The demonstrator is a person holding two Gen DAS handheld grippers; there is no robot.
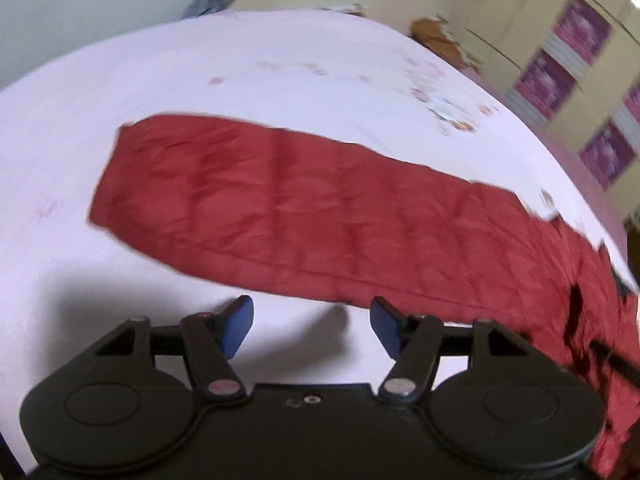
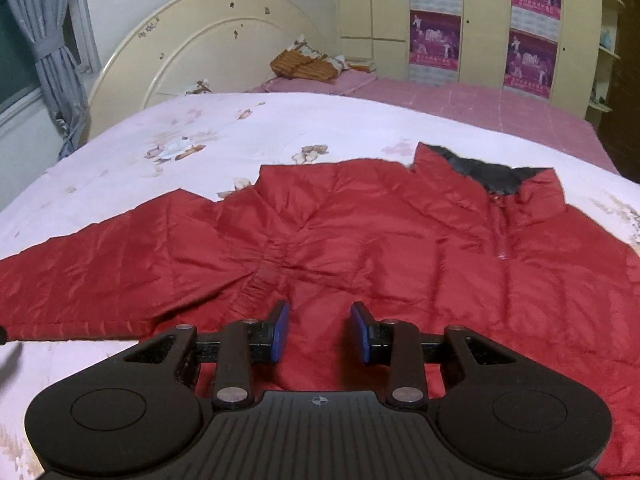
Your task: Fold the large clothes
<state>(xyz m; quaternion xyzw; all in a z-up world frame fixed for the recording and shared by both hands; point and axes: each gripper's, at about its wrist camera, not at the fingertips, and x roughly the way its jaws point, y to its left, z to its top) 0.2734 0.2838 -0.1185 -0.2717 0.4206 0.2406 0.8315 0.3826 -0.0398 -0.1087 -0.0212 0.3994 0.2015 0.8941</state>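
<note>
1. My big red puffy quilted jacket (image 2: 360, 240) lies flat on the bed, front side up. It rests on the pale pink flowered bedspread (image 2: 240, 128).

2. In my right view, the jacket's body fills the middle and right of the frame. Its stand-up collar with dark lining (image 2: 492, 176) is at the upper right.

3. My right claw (image 2: 320, 332) is let go, with its blue pads (image 2: 280, 328) apart. Nothing is between them. It hangs over the jacket's body, just below the bunched seam where the sleeve joins.

4. In my left view, the long red sleeve (image 1: 280, 200) stretches across the middle of the frame. Its cuff end is at the middle left. It joins the jacket at the lower right.

5. My left claw (image 1: 312, 324) is let go too, and it holds nothing. It sits at the bottom middle of the frame, just beside the sleeve's lower edge. I cannot tell if it touches the cloth.

6. The sleeve's long line runs left to right across my left claw, not away from it. So my left claw is the nearer one for the sleeve. My right claw is nearer the body.

7. I think the folding has not started, since the sleeve lies spread out. I guess the sleeve should be folded in over the body first.

8. This view is blurry, so the small bits are hard to see.
</note>
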